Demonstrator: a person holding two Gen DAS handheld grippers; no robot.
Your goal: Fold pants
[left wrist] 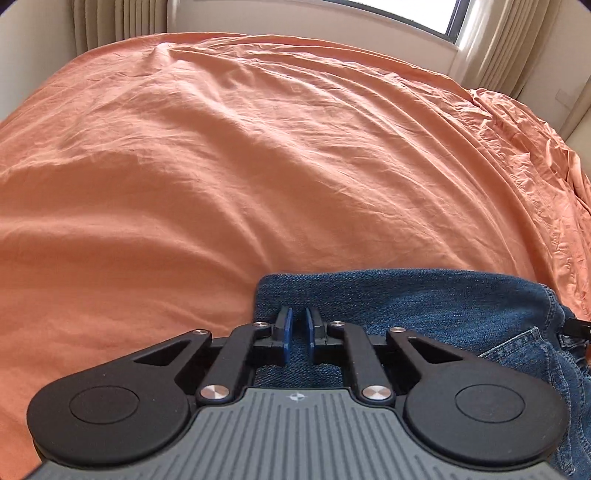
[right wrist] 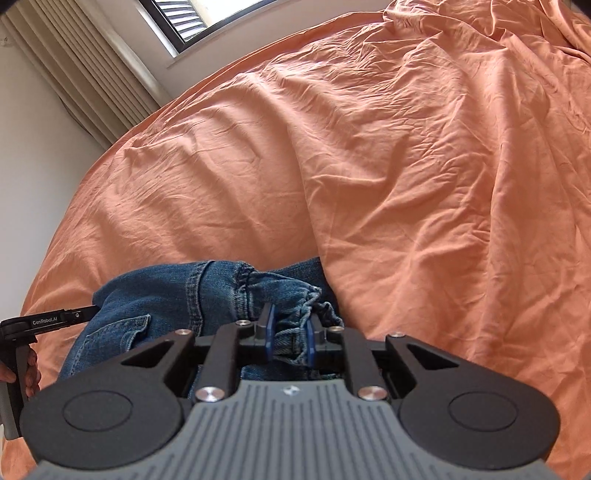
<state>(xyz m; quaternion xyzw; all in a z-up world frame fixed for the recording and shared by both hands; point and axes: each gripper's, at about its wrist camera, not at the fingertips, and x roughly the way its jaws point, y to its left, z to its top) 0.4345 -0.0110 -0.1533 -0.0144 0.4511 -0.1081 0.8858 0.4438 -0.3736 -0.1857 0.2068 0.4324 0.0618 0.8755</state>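
1. Jeans (left wrist: 424,306) sit at the near edge of the orange bedsheet (left wrist: 221,166), bunched directly under both your grippers; the rest of the sheet stretches away from the jeans toward the window (left wrist: 406,14).
2. Left gripper (left wrist: 297,328): blue pads nearly together with denim between them, so it reads as clamped on a smooth folded edge of the jeans, near their left end.
3. Right gripper (right wrist: 290,334): pads pinching the frayed hem bundle, wider gap than the left because the cloth there is thicker.
4. Key relation: the jeans' long axis runs side to side between your two grips, across your fingers, not along them. Both hands are equally near.
5. Judgement: the next move is a joint carry or lay-down forward of the jeans. Keep both grips level or the hem end will sag.
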